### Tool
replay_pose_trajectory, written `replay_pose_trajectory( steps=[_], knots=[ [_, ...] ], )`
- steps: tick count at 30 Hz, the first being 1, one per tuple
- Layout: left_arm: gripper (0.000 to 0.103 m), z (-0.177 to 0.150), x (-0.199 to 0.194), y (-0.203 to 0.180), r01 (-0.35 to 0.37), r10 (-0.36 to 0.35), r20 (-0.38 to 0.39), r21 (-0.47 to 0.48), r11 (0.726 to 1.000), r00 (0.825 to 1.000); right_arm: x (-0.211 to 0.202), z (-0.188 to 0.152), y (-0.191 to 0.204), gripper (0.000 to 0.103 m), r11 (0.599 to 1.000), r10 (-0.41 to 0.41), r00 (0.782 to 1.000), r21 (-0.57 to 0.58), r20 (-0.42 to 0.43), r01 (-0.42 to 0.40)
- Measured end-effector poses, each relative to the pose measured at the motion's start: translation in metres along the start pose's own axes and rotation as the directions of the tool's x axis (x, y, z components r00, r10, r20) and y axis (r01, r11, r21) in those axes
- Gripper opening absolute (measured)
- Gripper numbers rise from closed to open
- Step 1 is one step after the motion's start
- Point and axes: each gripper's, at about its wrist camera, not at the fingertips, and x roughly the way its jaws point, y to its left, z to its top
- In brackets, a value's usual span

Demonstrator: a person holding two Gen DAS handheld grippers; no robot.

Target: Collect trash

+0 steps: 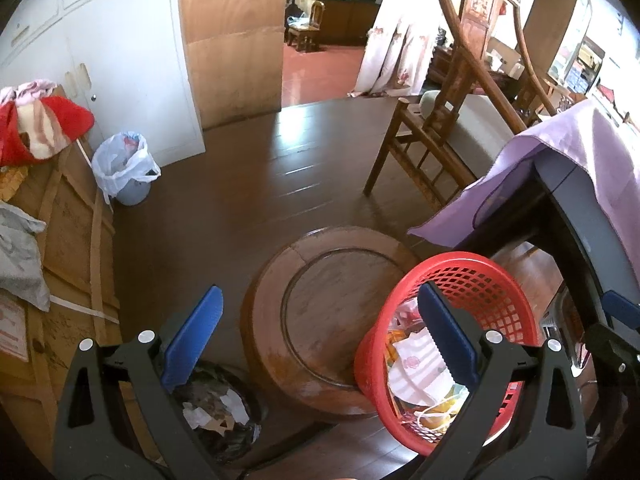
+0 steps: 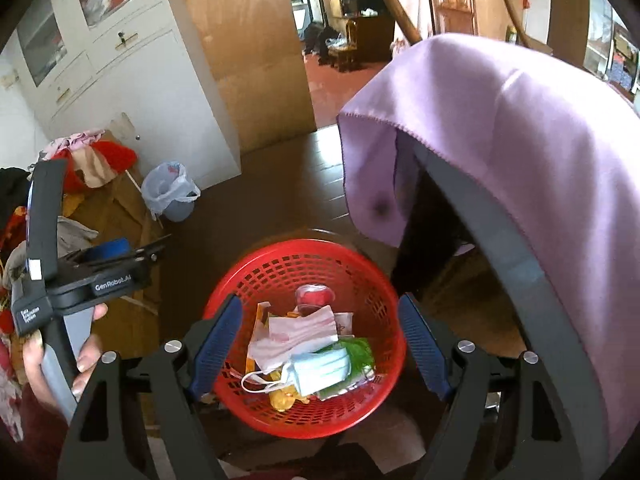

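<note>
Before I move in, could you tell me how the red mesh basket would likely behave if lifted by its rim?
The red mesh basket looks like thin plastic, so probably light and slightly flexible. Its load, face masks and wrappers, seems light too. Held by one side, it would likely tilt.

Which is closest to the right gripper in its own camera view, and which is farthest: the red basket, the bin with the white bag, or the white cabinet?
From the right gripper:
1. Red basket, right below, between its open fingers.
2. Bin with the white bag, farther off on the floor, to the left.
3. White cabinet, behind that bin, against the back wall.
</note>
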Motion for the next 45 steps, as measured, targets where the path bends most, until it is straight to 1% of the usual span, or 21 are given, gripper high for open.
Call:
replay_pose_trajectory(
  steps=[2,7,10,13,15,19,21,22,23,24,25,27,29,32,34,35,37,38,41,45],
  knots=[
    [0.094,0.001,-0.008,-0.006,-0.003,0.003,0.009,0.016,1.000,1.000,-0.007,-0.005,-0.003,0.079,1.000,-0.011,1.000,0.007,0.014,0.011],
    [0.094,-0.001,-0.039,-0.030,-0.013,0.009,0.052,0.070,0.997,0.999,-0.039,-0.017,-0.013,0.079,0.996,-0.090,0.993,0.006,0.071,0.089],
    [0.094,-0.004,-0.062,-0.047,-0.022,0.012,0.092,0.103,0.994,0.996,-0.062,-0.025,-0.020,0.079,0.996,-0.090,0.990,0.025,0.111,0.087],
    [0.095,-0.009,-0.096,-0.069,-0.031,0.009,0.154,0.141,0.989,0.988,-0.090,-0.036,-0.028,0.080,0.996,-0.089,0.982,0.043,0.164,0.083],
    [0.096,-0.019,-0.125,-0.084,-0.045,0.010,0.210,0.164,0.985,0.978,-0.108,-0.043,-0.033,0.081,0.995,-0.086,0.976,0.056,0.198,0.077],
    [0.096,-0.040,-0.171,-0.104,-0.064,0.004,0.287,0.201,0.977,0.958,-0.154,-0.060,-0.043,0.081,0.995,-0.075,0.957,0.086,0.280,0.053],
    [0.096,-0.051,-0.199,-0.113,-0.075,-0.003,0.339,0.216,0.974,0.941,-0.175,-0.069,-0.046,0.082,0.994,-0.072,0.944,0.100,0.321,0.042],
    [0.096,-0.057,-0.215,-0.118,-0.083,-0.006,0.370,0.226,0.970,0.929,-0.188,-0.076,-0.046,0.082,0.994,-0.074,0.935,0.104,0.348,0.040],
    [0.096,-0.063,-0.224,-0.119,-0.094,-0.004,0.390,0.233,0.968,0.921,-0.198,-0.081,-0.046,0.084,0.994,-0.078,0.927,0.105,0.368,0.042],
    [0.096,-0.068,-0.235,-0.120,-0.114,0.004,0.416,0.240,0.964,0.909,-0.204,-0.085,-0.045,0.084,0.993,-0.084,0.921,0.106,0.381,0.046],
    [0.096,-0.076,-0.247,-0.122,-0.142,0.018,0.449,0.245,0.959,0.893,-0.213,-0.090,-0.044,0.084,0.993,-0.090,0.912,0.109,0.399,0.051],
    [0.096,-0.087,-0.261,-0.120,-0.175,0.034,0.484,0.248,0.953,0.874,-0.226,-0.099,-0.042,0.085,0.992,-0.094,0.901,0.115,0.424,0.050],
    [0.096,-0.092,-0.271,-0.116,-0.164,0.022,0.495,0.245,0.956,0.869,-0.235,-0.107,-0.038,0.085,0.991,-0.094,0.893,0.128,0.440,0.042],
    [0.096,-0.092,-0.276,-0.109,-0.109,-0.017,0.494,0.226,0.968,0.869,-0.240,-0.114,-0.029,0.085,0.991,-0.106,0.893,0.125,0.437,0.056],
    [0.096,-0.091,-0.270,-0.105,-0.079,-0.037,0.483,0.218,0.973,0.875,-0.237,-0.114,-0.020,0.086,0.990,-0.125,0.894,0.108,0.431,0.086],
    [0.096,-0.092,-0.268,-0.104,-0.076,-0.036,0.477,0.214,0.974,0.878,-0.235,-0.114,-0.016,0.086,0.989,-0.139,0.894,0.100,0.426,0.106],
    [0.096,-0.092,-0.255,-0.102,-0.065,-0.035,0.448,0.206,0.976,0.893,-0.228,-0.114,-0.010,0.087,0.987,-0.161,0.899,0.093,0.407,0.134],
    [0.096,-0.091,-0.245,-0.100,-0.047,-0.044,0.422,0.202,0.978,0.906,-0.225,-0.115,-0.008,0.087,0.986,-0.165,0.903,0.090,0.396,0.140],
    [0.096,-0.091,-0.216,-0.097,-0.012,-0.056,0.349,0.189,0.982,0.936,-0.203,-0.110,-0.003,0.087,0.983,-0.181,0.923,0.083,0.338,0.163],
    [0.096,-0.091,-0.181,-0.092,-0.061,0.003,0.310,0.177,0.982,0.951,-0.167,-0.105,0.001,0.087,0.978,-0.207,0.947,0.067,0.246,0.196]
  ],
)
